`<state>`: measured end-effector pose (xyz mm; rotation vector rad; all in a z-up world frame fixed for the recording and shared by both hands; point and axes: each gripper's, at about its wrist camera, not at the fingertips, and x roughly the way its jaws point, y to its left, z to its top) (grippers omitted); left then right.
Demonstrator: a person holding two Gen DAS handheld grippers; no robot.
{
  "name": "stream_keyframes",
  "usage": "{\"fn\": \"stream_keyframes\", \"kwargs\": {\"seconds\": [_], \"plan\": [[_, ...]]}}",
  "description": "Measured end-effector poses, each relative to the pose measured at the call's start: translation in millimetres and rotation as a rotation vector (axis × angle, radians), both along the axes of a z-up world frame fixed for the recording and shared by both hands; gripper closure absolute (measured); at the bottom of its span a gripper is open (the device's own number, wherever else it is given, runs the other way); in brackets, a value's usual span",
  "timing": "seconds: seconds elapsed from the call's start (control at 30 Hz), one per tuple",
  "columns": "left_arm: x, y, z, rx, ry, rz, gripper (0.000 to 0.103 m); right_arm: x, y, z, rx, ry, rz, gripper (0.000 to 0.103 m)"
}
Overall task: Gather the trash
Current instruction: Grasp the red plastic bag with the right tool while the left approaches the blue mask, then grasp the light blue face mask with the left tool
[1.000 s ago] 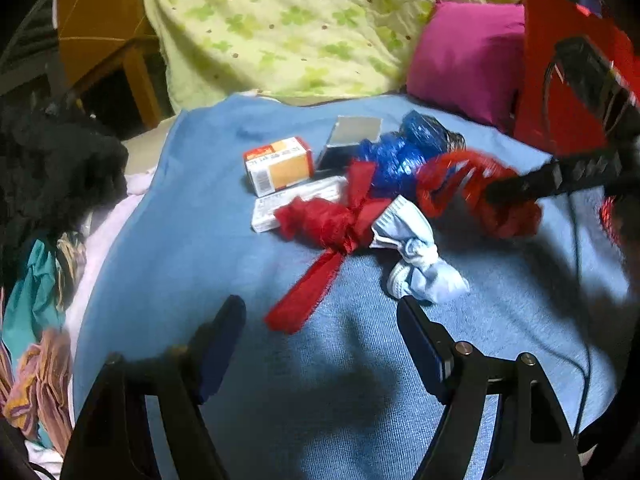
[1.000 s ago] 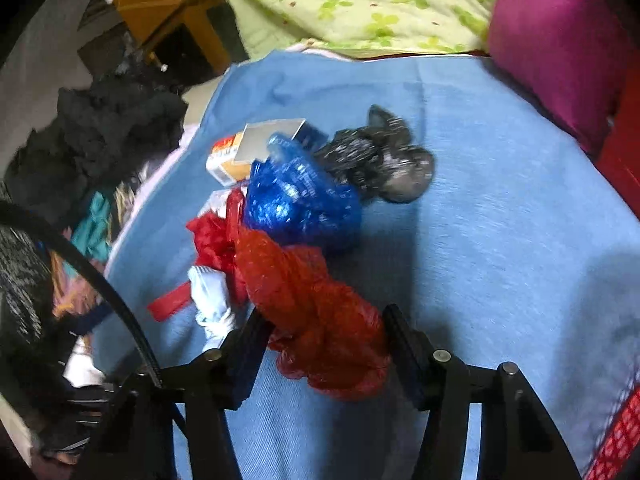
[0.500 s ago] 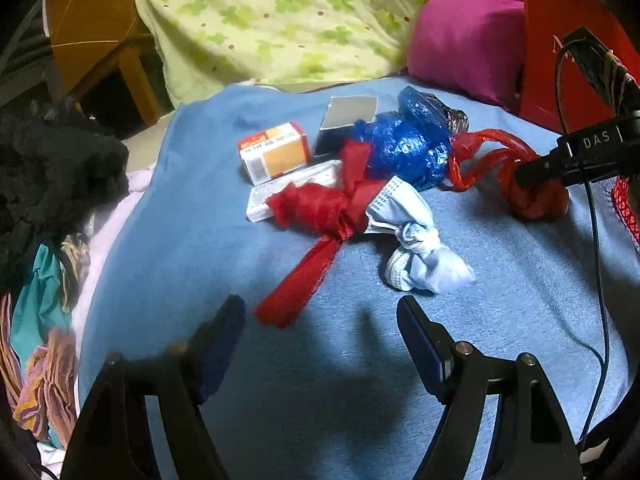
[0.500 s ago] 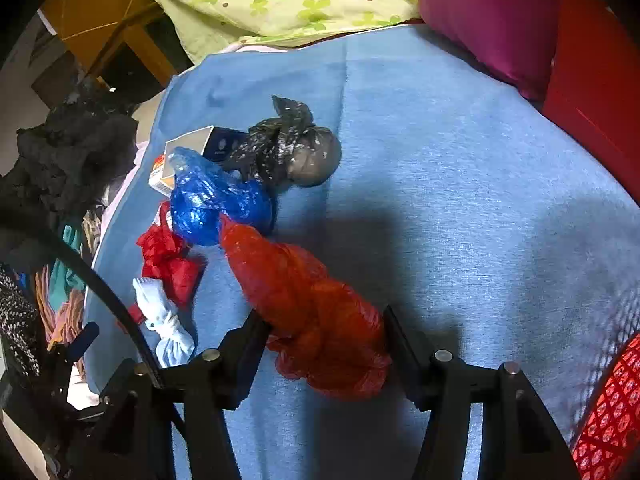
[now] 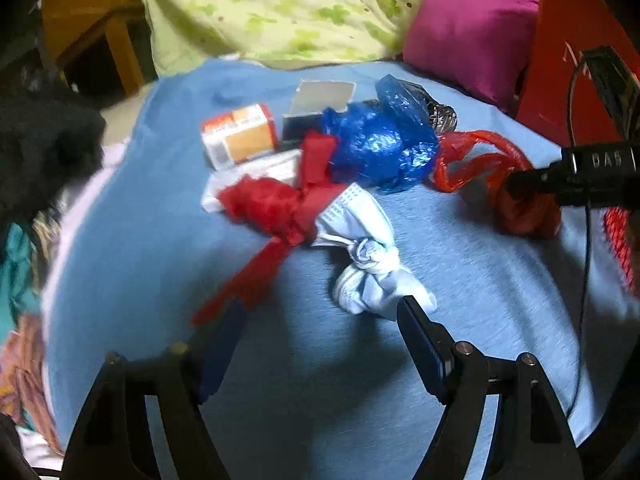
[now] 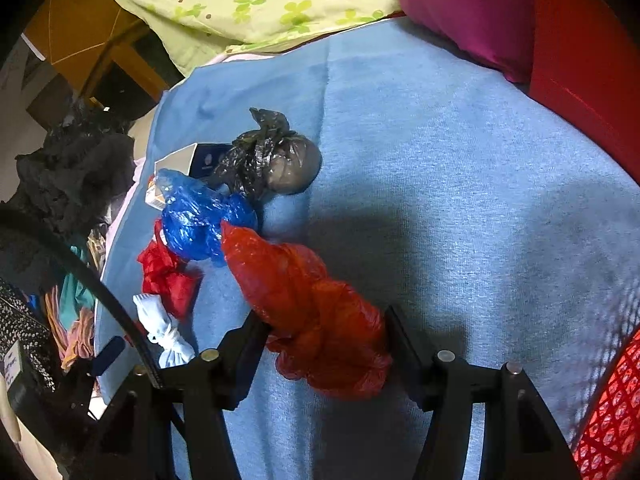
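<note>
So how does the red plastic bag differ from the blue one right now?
The red plastic bag sits between the right hand-held gripper fingers, apart from the pile; the blue plastic bag lies ungripped among the other trash. The red bag is stretched long; the blue is bunched rounder. Both are crinkled, translucent plastic on the blue blanket.

Blue blanket (image 5: 360,360) spread over the bed, green-patterned quilt (image 5: 280,8) bunched at the back, magenta pillow (image 5: 472,28) beside it, dark clothes heap (image 5: 44,148) at left
</note>
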<state>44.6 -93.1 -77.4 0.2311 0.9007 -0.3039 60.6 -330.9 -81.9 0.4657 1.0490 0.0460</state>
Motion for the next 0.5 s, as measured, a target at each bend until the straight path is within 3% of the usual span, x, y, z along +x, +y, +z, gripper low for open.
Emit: {"fn": "stream_keyframes", "kwargs": {"seconds": [0.23, 0.5], "plan": [[17, -8, -6, -0.112, 0.127, 0.062, 0.024, 2, 0, -1, 0.029, 0.001, -0.005, 0.04], [25, -20, -5, -0.178, 0.194, 0.126, 0.024, 4, 2, 0, 0.044, 0.0, 0.002, 0.04]]}}
